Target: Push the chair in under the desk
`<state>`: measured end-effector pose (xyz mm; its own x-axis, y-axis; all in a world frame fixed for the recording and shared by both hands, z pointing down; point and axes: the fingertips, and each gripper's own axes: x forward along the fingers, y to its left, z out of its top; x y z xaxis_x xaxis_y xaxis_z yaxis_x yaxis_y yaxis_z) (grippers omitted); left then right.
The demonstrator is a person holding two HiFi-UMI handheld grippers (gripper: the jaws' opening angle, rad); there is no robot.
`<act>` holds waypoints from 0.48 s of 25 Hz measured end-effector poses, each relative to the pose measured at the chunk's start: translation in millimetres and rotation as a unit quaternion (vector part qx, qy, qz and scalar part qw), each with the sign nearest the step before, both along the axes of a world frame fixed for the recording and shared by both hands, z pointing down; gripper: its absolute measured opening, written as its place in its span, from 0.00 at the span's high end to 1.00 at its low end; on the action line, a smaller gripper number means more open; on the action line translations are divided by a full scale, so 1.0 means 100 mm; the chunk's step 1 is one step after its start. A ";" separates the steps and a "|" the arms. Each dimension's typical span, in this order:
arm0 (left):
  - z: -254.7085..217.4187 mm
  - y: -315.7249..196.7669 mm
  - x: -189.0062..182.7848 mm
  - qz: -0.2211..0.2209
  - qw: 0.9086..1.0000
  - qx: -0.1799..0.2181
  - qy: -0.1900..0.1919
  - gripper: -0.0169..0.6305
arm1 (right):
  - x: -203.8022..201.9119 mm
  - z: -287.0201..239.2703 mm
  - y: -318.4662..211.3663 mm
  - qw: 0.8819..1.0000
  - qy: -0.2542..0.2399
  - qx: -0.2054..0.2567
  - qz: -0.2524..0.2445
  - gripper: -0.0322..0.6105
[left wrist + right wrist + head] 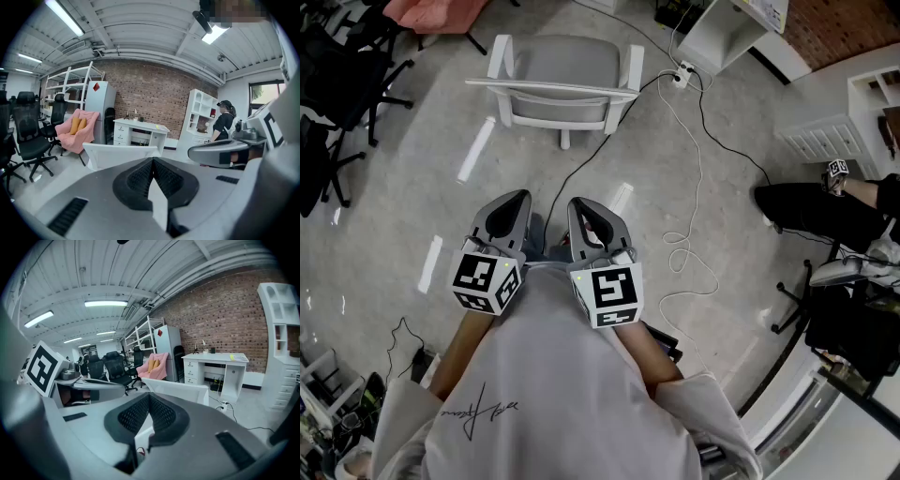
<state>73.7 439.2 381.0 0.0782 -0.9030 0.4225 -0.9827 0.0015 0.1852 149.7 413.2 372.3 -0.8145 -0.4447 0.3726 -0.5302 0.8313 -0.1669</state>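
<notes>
Right now you hold two grippers, one per hand, side by side in front of your chest, each carrying one marker cube. The left gripper (pixel 517 197) has its jaws pressed together with nothing between them, and the right gripper (pixel 580 202) is closed and empty too. Both point forward and slightly downward, your bare forearms reaching out from pale sleeves. Your hands themselves are hidden under the cubes. One white chair with a grey seat (pixel 567 80) stands on the floor ahead of you, well apart from both grippers, with its backrest turned toward you. It sits out in the open, clear of the one white desk with drawers (pixel 140 131), which stands farther back against the brick wall. In the head view that desk is cut off at the top edge. In both gripper views the grippers' grey bodies cover the chair's legs. Two cables cross the floor between you and the chair, one thin white cable (pixel 694 225) and one black cable (pixel 581 178). At least three black office chairs (pixel 28 133) stand at the left, though their exact number is hard to make out. One pink armchair (pixel 77 133) sits near them.
</notes>
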 end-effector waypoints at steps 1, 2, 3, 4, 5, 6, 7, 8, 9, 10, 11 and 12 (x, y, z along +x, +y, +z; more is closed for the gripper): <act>0.01 -0.02 0.01 0.003 1.000 -0.001 0.000 0.97 | 0.00 0.02 -0.02 1.000 0.000 0.000 -0.001 0.91; 0.03 -0.04 0.02 0.006 1.000 -0.002 0.000 0.97 | 0.00 0.04 -0.03 1.000 0.000 -0.001 -0.001 0.91; 0.05 -0.06 0.03 0.009 1.000 -0.004 0.000 0.97 | 0.00 0.06 -0.05 1.000 0.002 -0.002 -0.001 0.91; 0.06 -0.07 0.02 0.010 1.000 -0.005 0.001 0.97 | 0.00 0.09 -0.05 1.000 0.005 -0.005 -0.002 0.91; 0.08 -0.09 0.01 0.010 1.000 -0.006 0.002 0.97 | 0.00 0.12 -0.06 1.000 0.008 -0.009 -0.002 0.91; 0.09 -0.10 -0.01 0.009 1.000 -0.007 0.003 0.97 | -0.01 0.13 -0.07 1.000 0.007 -0.012 -0.001 0.91; 0.09 -0.11 -0.04 0.007 1.000 -0.008 0.004 0.97 | -0.02 0.13 -0.09 1.000 0.004 -0.015 0.002 0.91; 0.10 -0.13 -0.08 0.002 1.000 -0.007 0.005 0.97 | -0.04 0.12 -0.12 1.000 -0.001 -0.018 0.005 0.91; 0.10 -0.16 -0.12 -0.003 1.000 -0.006 0.006 0.97 | -0.05 0.12 -0.16 1.000 -0.004 -0.022 0.008 0.91; 0.11 -0.20 -0.16 -0.005 1.000 -0.004 0.009 0.97 | -0.06 0.12 -0.21 1.000 -0.006 -0.025 0.011 0.91; 0.11 -0.25 -0.19 -0.005 1.000 -0.004 0.012 0.97 | -0.07 0.13 -0.26 1.000 -0.005 -0.027 0.013 0.91; 0.12 -0.30 -0.21 -0.002 1.000 -0.004 0.014 0.97 | -0.08 0.14 -0.30 0.999 -0.003 -0.028 0.015 0.91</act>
